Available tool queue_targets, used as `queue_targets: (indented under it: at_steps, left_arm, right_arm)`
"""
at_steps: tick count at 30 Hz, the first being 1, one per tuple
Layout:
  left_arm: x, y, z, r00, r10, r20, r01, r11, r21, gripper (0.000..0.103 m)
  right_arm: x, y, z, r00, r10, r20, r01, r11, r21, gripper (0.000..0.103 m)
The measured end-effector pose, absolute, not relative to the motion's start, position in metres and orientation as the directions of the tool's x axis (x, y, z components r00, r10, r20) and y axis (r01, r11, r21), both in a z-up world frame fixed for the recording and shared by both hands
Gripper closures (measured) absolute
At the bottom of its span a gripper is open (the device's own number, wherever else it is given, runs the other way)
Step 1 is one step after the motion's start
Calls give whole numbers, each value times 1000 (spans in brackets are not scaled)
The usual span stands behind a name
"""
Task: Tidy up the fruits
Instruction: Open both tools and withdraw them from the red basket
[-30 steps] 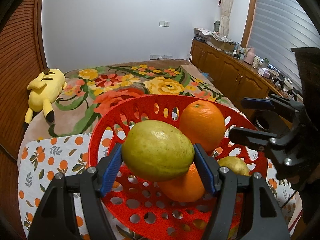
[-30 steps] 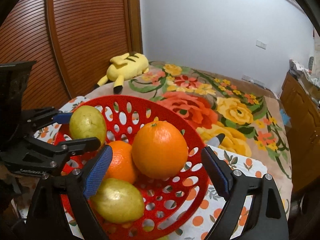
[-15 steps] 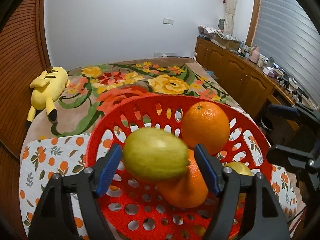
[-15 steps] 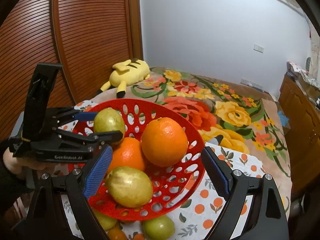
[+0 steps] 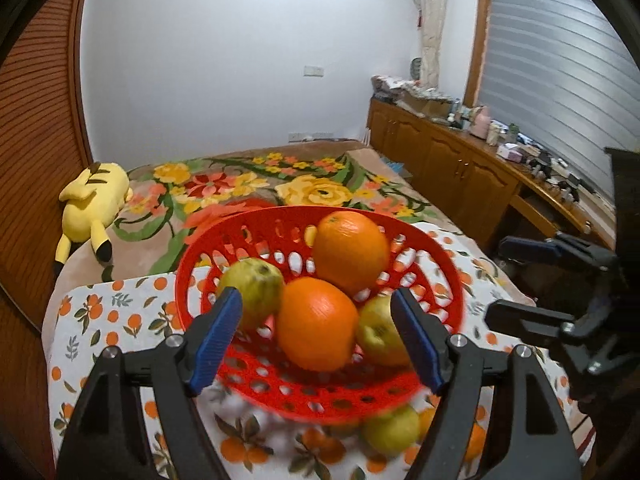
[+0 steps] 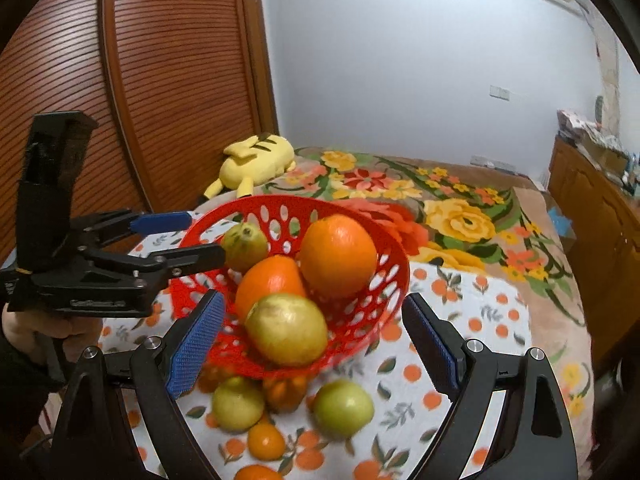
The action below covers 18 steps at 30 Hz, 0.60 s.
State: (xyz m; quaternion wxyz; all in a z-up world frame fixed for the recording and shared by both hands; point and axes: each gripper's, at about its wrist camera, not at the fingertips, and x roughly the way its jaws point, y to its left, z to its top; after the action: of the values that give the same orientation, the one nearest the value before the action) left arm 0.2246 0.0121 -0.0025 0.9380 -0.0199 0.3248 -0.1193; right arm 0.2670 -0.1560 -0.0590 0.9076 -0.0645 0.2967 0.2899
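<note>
Four fruits sit in red basket [image 5: 320,396]; released pear [image 5: 252,290] lies stem end up. Left gripper [image 5: 316,336] now empty, jaws apart; right gripper [image 6: 316,344] wide, empty.

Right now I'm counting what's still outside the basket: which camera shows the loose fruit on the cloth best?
The right wrist view: several loose fruits lie in plain sight on the cloth in front of the red basket. The left wrist view shows only a blurred green fruit past the basket's near rim.

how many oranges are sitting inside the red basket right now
2. A large orange sits toward the far side of the red basket; another orange is wedged in the middle. More could be hidden underneath.
</note>
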Motion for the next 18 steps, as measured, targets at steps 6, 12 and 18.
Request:
queue_targets:
  at_steps: [6, 12, 18]
  left_arm:
    - [181, 3, -7, 773, -254, -581, 232, 966, -113, 26]
    - [154, 2, -25, 760, -265, -594, 238, 963, -126, 26]
    - [134, -1, -41, 751, -261, -607, 234, 964, -125, 26]
  right_arm:
    - [236, -167, -81, 671, 474, -571, -533, 843, 74, 11]
    - [209, -172, -105, 669, 462, -582, -521, 850, 76, 12]
    - [189, -174, -126, 658, 460, -596, -513, 853, 93, 14]
